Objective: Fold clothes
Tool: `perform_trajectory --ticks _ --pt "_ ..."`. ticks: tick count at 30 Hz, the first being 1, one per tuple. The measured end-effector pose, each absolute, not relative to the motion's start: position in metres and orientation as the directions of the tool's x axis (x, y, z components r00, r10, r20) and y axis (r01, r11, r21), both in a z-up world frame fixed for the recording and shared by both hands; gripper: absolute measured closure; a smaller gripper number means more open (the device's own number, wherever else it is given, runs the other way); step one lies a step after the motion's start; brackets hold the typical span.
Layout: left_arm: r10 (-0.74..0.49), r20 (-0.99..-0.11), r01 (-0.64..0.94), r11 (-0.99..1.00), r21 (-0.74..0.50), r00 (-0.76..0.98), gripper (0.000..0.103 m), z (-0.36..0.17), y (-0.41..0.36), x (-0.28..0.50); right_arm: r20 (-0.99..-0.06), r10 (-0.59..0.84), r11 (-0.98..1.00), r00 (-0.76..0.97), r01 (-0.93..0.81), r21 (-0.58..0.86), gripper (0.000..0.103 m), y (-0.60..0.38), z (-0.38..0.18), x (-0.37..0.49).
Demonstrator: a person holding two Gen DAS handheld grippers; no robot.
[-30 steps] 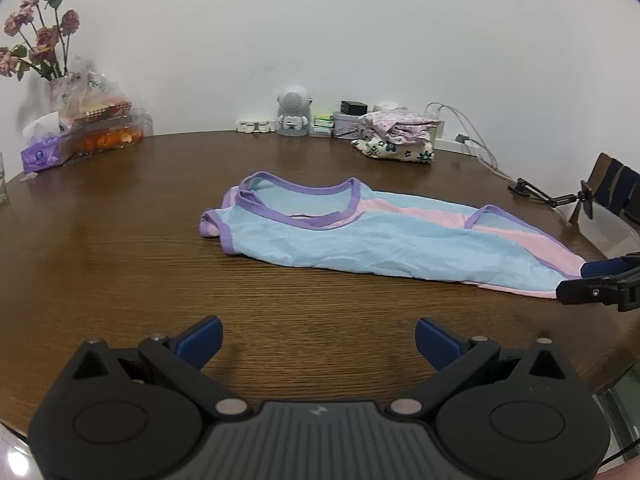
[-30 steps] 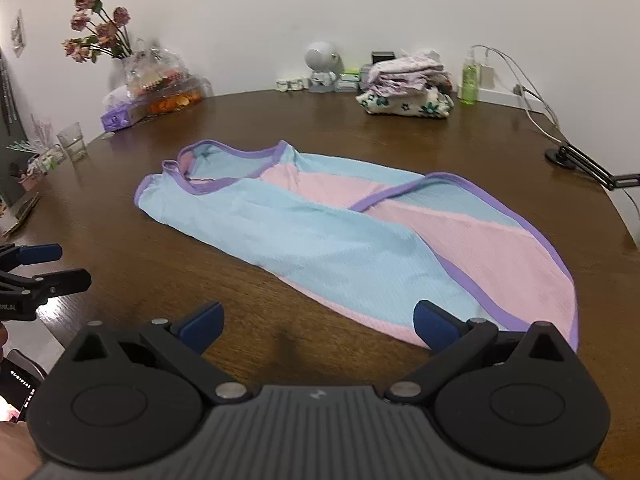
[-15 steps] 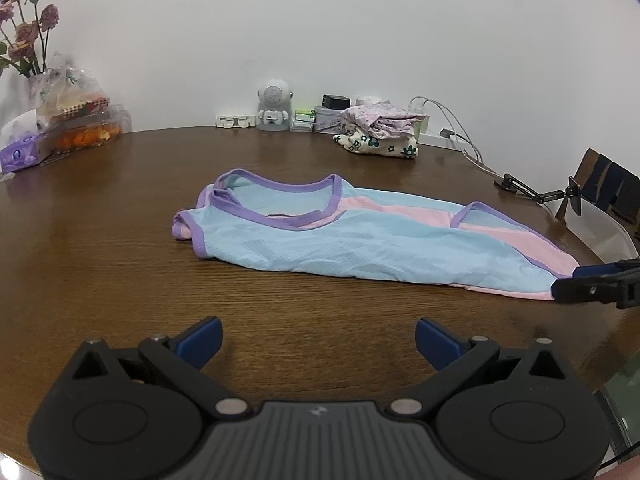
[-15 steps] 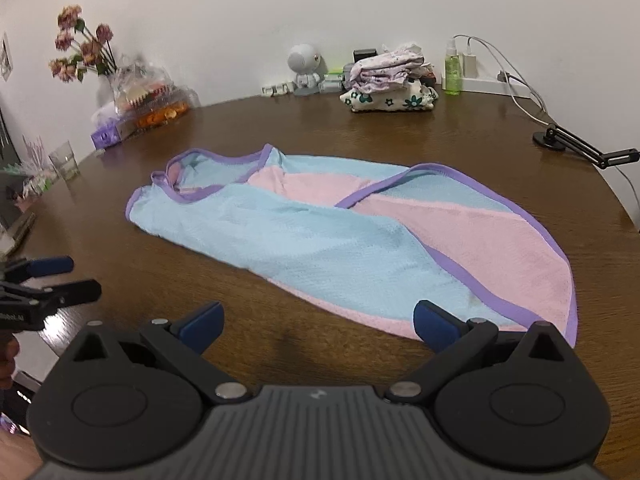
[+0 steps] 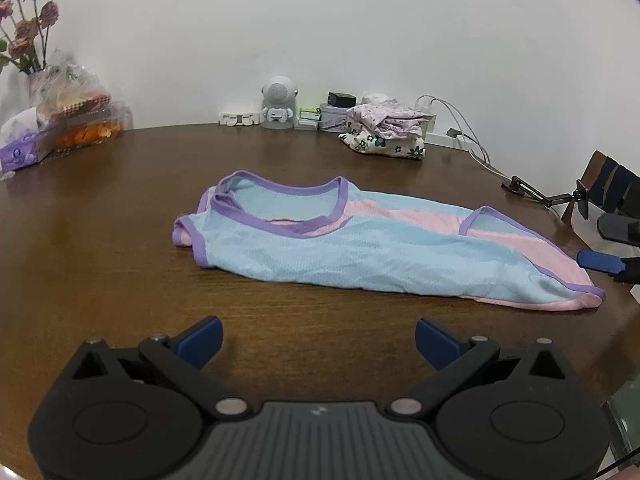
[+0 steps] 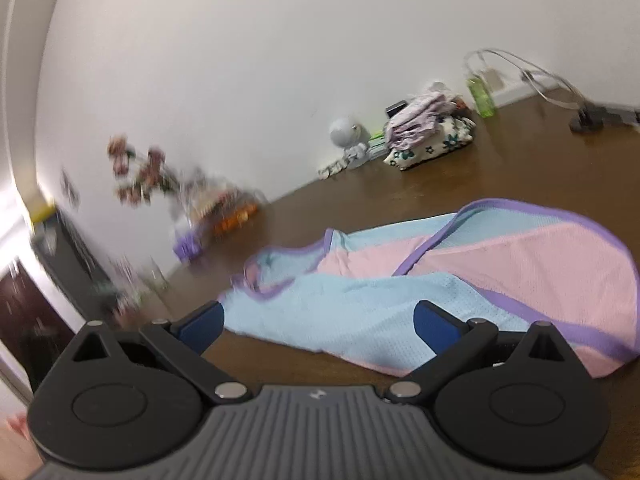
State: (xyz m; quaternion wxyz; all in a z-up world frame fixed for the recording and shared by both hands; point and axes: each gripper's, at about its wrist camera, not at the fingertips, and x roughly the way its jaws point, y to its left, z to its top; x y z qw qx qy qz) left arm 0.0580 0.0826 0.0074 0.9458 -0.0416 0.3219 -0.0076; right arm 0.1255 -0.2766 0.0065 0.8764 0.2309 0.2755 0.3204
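A light blue and pink sleeveless top with purple trim [image 5: 360, 248] lies spread on the brown wooden table [image 5: 100, 260], neck hole to the left, hem to the right. It also shows in the right wrist view [image 6: 460, 280]. My left gripper [image 5: 318, 338] is open and empty, low over the table in front of the top. My right gripper [image 6: 318, 326] is open and empty, tilted, right over the top's near edge. In the left wrist view the right gripper's fingertips [image 5: 598, 260] are at the hem, far right.
A pile of folded clothes [image 5: 386, 132] sits at the back by the wall, next to a small white robot figure [image 5: 278, 104]. A vase of flowers and snack packets [image 5: 68, 120] stand back left. Cables and a black stand [image 5: 532, 194] lie at the right edge.
My right gripper has swung and tilted, moving in over the top's hem edge; its view is now blurred. My left gripper has shifted slightly closer to the top.
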Motion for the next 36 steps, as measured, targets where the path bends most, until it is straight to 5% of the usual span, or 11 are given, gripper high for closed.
perform_trajectory --ticks 10,18,24,31,36 --pt "-0.063 -0.601 0.079 0.997 -0.001 0.797 0.0 0.024 0.088 0.097 -0.455 0.625 0.778 0.634 -0.454 0.435 0.0 -0.27 0.018 0.143" --pt "-0.093 -0.654 0.313 0.922 0.228 0.751 0.002 0.056 0.085 0.184 -0.69 0.405 0.817 0.6 -0.576 -0.021 0.001 -0.249 0.052 0.191" --pt "-0.135 -0.75 0.45 0.862 0.233 0.647 0.015 0.05 0.071 0.264 -0.763 0.35 0.782 0.543 -0.618 -0.081 0.001 -0.244 0.061 0.266" --pt "-0.169 -0.836 0.567 0.801 0.193 0.522 0.042 0.027 0.062 0.333 -0.853 0.334 0.749 0.402 -0.663 -0.019 0.024 -0.232 0.031 0.352" --pt "-0.183 -0.887 0.643 0.751 0.153 0.424 0.043 0.01 0.055 0.383 -0.87 0.388 0.725 0.303 -0.683 0.086 0.025 -0.232 0.012 0.387"
